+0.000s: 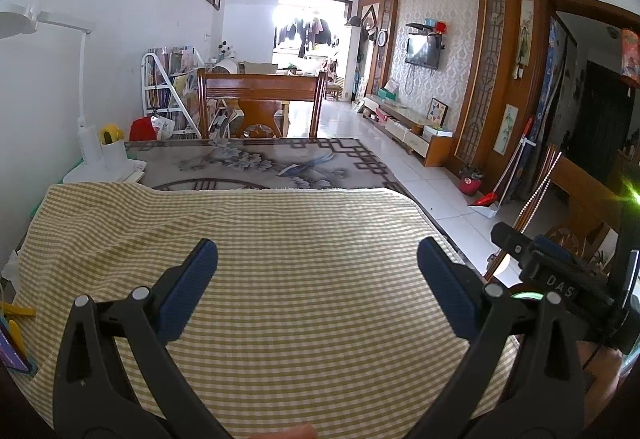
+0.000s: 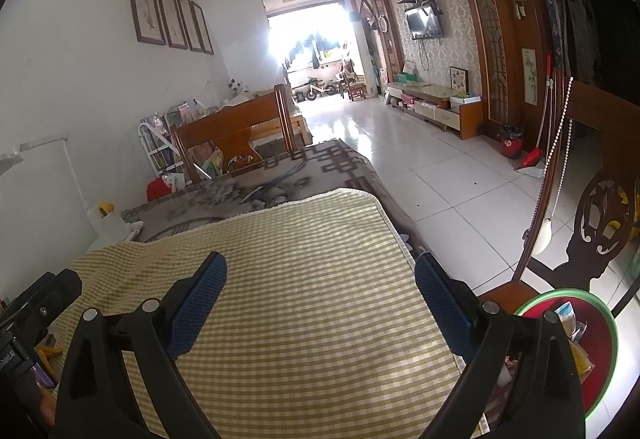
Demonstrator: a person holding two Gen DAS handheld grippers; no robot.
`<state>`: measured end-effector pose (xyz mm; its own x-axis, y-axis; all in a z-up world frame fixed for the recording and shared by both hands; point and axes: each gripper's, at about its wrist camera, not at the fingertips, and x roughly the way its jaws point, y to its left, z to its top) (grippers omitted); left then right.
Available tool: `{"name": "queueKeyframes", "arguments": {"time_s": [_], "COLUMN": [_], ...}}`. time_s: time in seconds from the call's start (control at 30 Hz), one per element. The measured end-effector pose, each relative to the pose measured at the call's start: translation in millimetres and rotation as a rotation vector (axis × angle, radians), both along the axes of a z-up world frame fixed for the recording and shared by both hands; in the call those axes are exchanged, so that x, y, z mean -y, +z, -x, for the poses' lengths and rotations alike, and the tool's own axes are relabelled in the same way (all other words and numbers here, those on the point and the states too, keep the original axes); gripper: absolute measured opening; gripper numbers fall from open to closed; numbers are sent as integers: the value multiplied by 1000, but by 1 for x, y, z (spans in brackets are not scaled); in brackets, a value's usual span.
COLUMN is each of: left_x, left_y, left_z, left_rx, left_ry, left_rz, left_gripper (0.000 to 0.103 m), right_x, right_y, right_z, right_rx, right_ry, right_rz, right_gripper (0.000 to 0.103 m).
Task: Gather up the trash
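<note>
Left wrist view: the left gripper (image 1: 318, 263) hangs over the yellow checked cloth (image 1: 280, 239) that covers the near part of the counter (image 1: 256, 163), jaws released wide with nothing between them. Right wrist view: the right gripper (image 2: 320, 275) is likewise spread and empty, positioned above the cloth's right-hand portion.

Location of the task items: no loose trash is visible on the cloth in either view. A red bin with a green rim (image 2: 600, 323) stands beside the counter at the lower right of the right wrist view, on what appears to be a chair seat, and already contains wrappers and scraps (image 2: 570, 315). At the left border of the cloth, small yellow and purple objects (image 2: 44, 357) lie partly hidden; whether these are trash cannot be determined.

Procedure, as judged: the collection appears largely complete or between items. Scan the left border before committing. Approach any remaining piece with the jaws wide, close only once it sits between the blue pads (image 1: 192, 289), then carry it over the bin rim before releasing.

Clearances: the cloth's right edge sits close to the counter edge, with open tiled floor (image 2: 440, 175) beyond. A wooden chair (image 2: 600, 223) and a hanging bead cord (image 2: 560, 143) stand near the bin. A white desk lamp (image 1: 86, 135) occupies the far left corner.
</note>
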<state>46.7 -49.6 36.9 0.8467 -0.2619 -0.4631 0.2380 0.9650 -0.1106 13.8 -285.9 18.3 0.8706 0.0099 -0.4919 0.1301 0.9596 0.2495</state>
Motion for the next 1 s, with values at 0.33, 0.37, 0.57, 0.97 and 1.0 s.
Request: {"name": "queueKeyframes", "arguments": {"time_s": [0.33, 0.37, 0.57, 0.97, 1.0], "left_x": [-1, -1, -2, -3, -4], "left_y": [-2, -2, -4, -6, -6], "left_z": [-1, -1, -1, -2, -2], "left_rx": [-1, -1, -6, -12, -13], "left_ry": [-1, -1, -1, -1, -1], "left_rz": [-4, -4, -4, -6, -6], "left_gripper": [98, 98, 98, 98, 98], "right_x": [-1, -1, -3, -3, -3], "right_y": [-3, -3, -4, -6, -6], "right_z": [0, 0, -2, -4, -5], "right_rx": [-11, -12, -24, -37, -39], "right_ry": [15, 17, 28, 38, 39], "right_rz": [16, 17, 21, 25, 26], "right_gripper": [92, 92, 92, 92, 92]}}
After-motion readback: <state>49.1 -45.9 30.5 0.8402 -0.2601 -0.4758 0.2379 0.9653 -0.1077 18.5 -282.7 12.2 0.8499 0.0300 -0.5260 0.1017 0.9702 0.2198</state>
